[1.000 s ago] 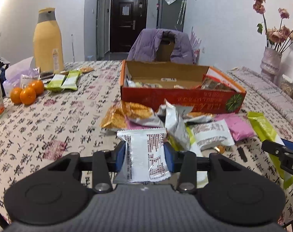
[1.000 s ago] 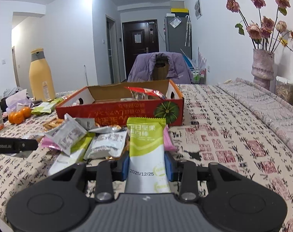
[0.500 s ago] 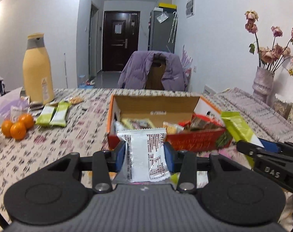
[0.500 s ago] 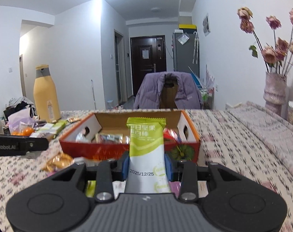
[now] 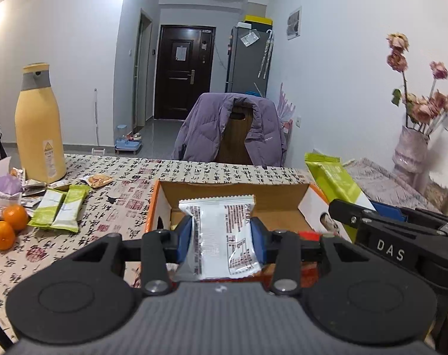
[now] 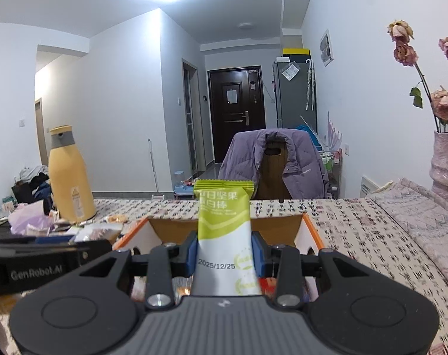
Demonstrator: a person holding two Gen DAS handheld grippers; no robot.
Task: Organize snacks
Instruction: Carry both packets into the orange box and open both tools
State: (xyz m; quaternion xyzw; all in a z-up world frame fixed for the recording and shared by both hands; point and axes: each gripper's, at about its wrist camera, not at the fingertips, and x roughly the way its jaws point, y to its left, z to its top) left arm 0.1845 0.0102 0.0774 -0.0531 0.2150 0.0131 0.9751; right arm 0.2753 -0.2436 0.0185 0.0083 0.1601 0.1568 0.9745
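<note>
My left gripper (image 5: 221, 239) is shut on a white snack packet (image 5: 221, 230) and holds it over the open orange cardboard box (image 5: 233, 195). My right gripper (image 6: 224, 254) is shut on a green and white nut bar (image 6: 224, 222), also above the same box (image 6: 277, 224). In the left wrist view the right gripper (image 5: 386, 233) shows at the right with the green bar (image 5: 333, 177) sticking up. The left gripper's side (image 6: 40, 260) shows at the left of the right wrist view. Snacks inside the box are mostly hidden by the grippers.
A tall yellow bottle (image 5: 37, 124) stands at the table's far left. Two green bars (image 5: 61, 207), small packets (image 5: 96, 180) and oranges (image 5: 5, 224) lie left of the box. A vase of dried roses (image 5: 410, 148) stands at the right. A chair with a purple jacket (image 5: 233, 130) is behind the table.
Both grippers rose and moved forward with their snacks, from beside the pile in front of the box to above the box. The loose pile has dropped out of view.
</note>
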